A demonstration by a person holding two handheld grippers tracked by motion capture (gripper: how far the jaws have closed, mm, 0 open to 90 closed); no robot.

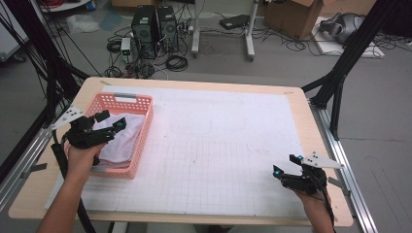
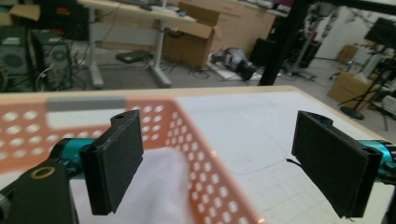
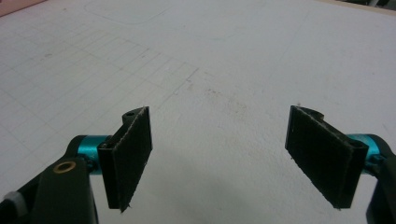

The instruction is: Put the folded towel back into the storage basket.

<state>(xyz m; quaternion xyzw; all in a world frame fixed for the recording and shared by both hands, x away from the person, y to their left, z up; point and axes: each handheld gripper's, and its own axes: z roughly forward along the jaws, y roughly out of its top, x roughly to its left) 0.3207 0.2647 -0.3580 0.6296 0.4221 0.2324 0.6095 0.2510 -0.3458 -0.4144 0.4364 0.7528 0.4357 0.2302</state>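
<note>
A pink plastic basket (image 1: 144,127) stands at the table's left side with a white cloth (image 1: 123,137) bundled inside it. My left gripper (image 1: 111,121) hovers over the basket, open, its jaws apart above the cloth. In the left gripper view the basket's perforated wall (image 2: 187,135) runs between the jaws, the white cloth (image 2: 159,191) lies below, and the left gripper (image 2: 219,163) holds nothing. My right gripper (image 1: 286,165) rests near the table's front right, open over the white gridded mat (image 1: 223,145). In the right gripper view the right gripper (image 3: 219,154) has only bare mat (image 3: 219,93) between its pads.
The wooden table edge (image 1: 320,131) frames the mat. Black frame struts (image 1: 340,77) stand at the right rear. Computers (image 1: 155,26), cables and cardboard boxes (image 1: 296,17) sit on the floor behind the table.
</note>
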